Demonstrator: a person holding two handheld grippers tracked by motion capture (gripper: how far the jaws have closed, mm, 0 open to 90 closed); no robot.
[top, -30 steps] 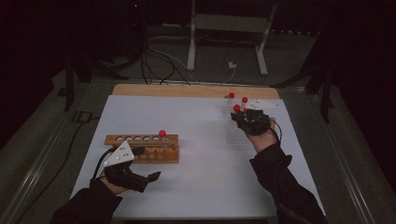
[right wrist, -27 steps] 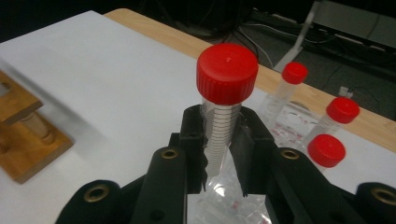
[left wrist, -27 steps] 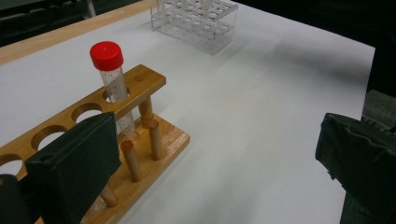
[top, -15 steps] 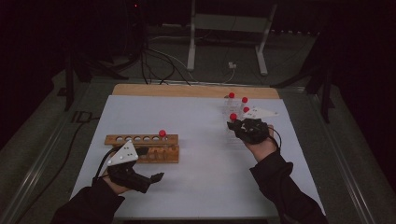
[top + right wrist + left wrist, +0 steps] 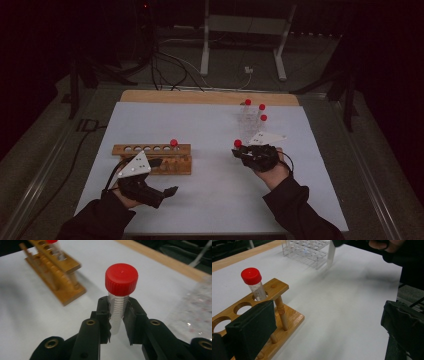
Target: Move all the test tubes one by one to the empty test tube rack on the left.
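Observation:
My right gripper (image 5: 241, 151) is shut on a red-capped clear tube (image 5: 237, 143), held upright above the white sheet right of centre. The right gripper view has the tube (image 5: 119, 305) pinched between the jaws of that gripper (image 5: 117, 323). A wooden rack (image 5: 155, 157) lies at the left with one red-capped tube (image 5: 173, 143) in its right end hole. My left gripper (image 5: 165, 176) stands open just in front of that rack, nothing between its jaws. The left gripper view has the rack (image 5: 278, 287) and its tube (image 5: 253, 281) beside the left jaw.
A clear plastic rack (image 5: 250, 122) with three red-capped tubes stands at the back right; it is also in the left gripper view (image 5: 307, 250). The white sheet (image 5: 210, 200) covers the table up to a wooden strip (image 5: 200, 97) at the back. Cables and a stand's legs (image 5: 240, 50) lie beyond.
My right gripper has carried the tube away from the clear rack, leftward and nearer to me, slightly lower. The left gripper has stayed in place.

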